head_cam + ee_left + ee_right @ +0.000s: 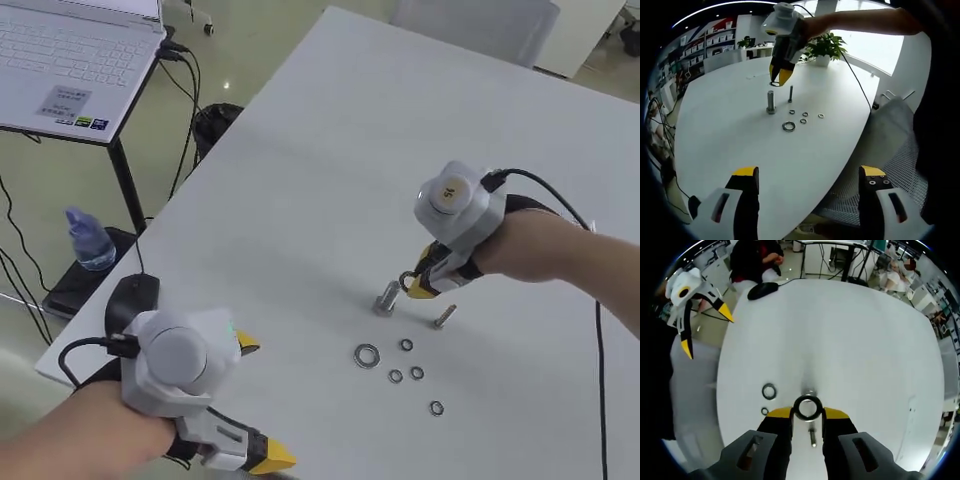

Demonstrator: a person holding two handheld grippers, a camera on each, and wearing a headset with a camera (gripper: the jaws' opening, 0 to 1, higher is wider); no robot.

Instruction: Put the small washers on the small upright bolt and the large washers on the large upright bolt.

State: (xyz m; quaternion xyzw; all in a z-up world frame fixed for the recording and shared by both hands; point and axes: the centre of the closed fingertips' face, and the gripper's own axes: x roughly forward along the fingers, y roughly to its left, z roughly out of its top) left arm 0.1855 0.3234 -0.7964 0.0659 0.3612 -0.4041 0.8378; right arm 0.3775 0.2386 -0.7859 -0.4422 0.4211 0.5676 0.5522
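My right gripper [422, 282] is shut on a large washer [807, 407] and holds it just above and beside the large upright bolt [387, 298]. The small upright bolt [445, 317] stands to that bolt's right. A second large washer [367, 355] lies flat on the white table [300, 200], with several small washers [406, 345] scattered beside it. My left gripper [262, 402] stands open near the table's front left edge, holding nothing. In the left gripper view, the right gripper [778, 76] hangs over the large bolt [771, 102], next to the small bolt [790, 93].
A black mouse [135, 293] sits at the table's left edge. Off the table to the left are a laptop [70, 60] on a stand and a water bottle [90, 240] below it. A mesh chair [890, 135] stands beside the table.
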